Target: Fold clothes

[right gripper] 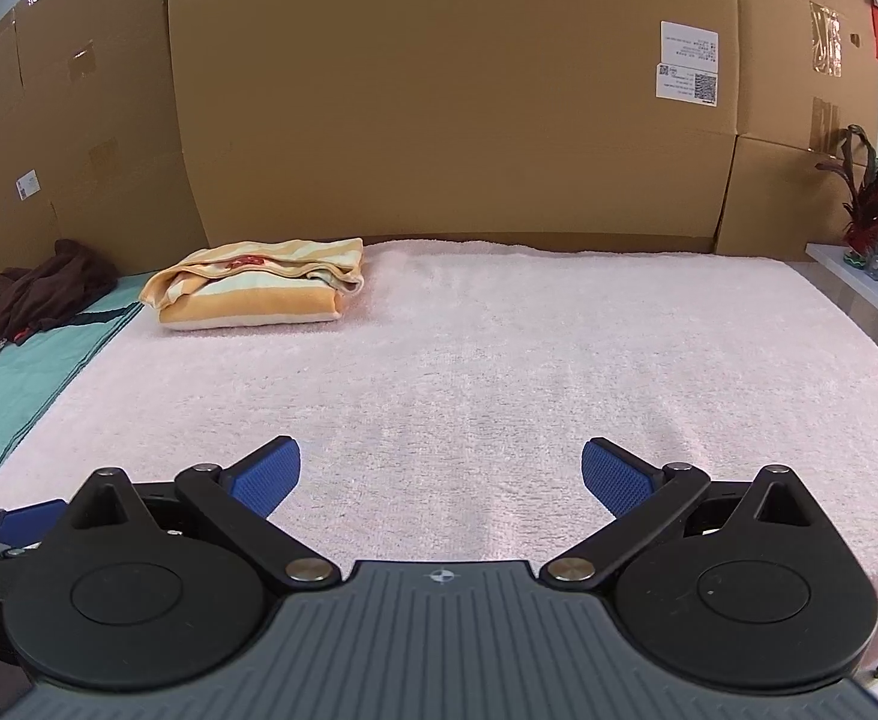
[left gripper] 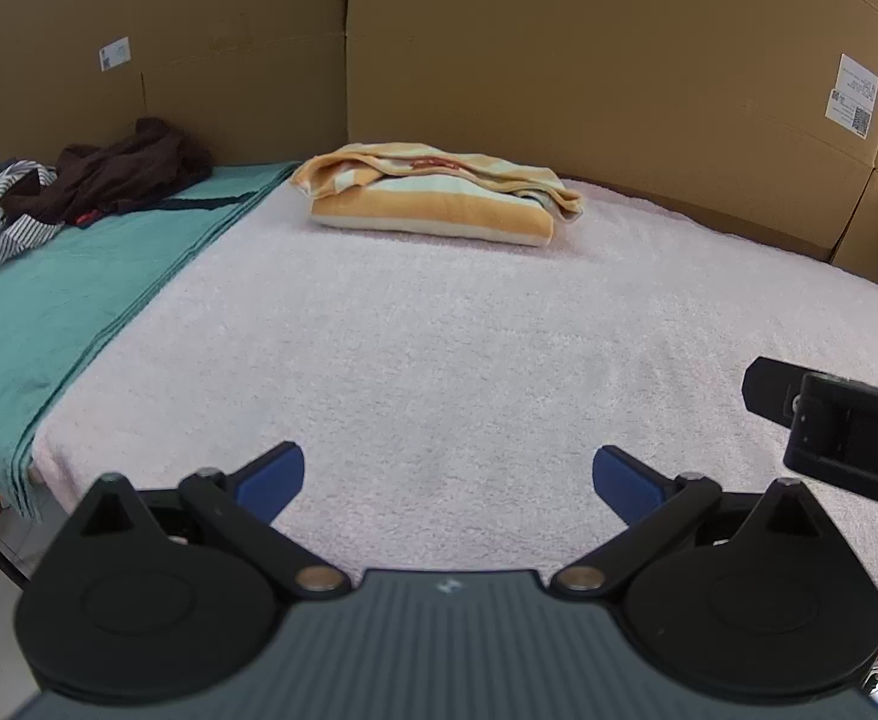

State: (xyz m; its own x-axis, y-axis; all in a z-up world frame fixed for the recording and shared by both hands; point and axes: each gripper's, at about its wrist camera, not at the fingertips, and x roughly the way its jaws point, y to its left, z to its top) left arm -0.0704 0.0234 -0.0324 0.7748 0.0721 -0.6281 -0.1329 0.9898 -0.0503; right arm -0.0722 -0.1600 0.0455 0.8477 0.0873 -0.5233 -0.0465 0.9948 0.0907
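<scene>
Folded striped garment (left gripper: 439, 195) lies at the far left of the pink towel (left gripper: 439, 348) on the bench, nothing between it and my wide-open, empty left gripper (left gripper: 448, 474) and right gripper (right gripper: 442, 468). Dark clothes (left gripper: 120, 171) sit on teal cloth (left gripper: 48, 312); only the right view shows a plant (right gripper: 874, 204).

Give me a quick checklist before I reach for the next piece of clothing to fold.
1. Left gripper open and holding nothing: ok.
2. Right gripper open and holding nothing: ok.
3. Striped orange garment folded and set at the far side of the pink towel: ok.
4. Bare towel in front of both grippers for folding: ok.
5. Unfolded brown garment and striped shirt waiting on the green cloth: ok.
6. How many garments are in that pile: cannot tell.
</scene>
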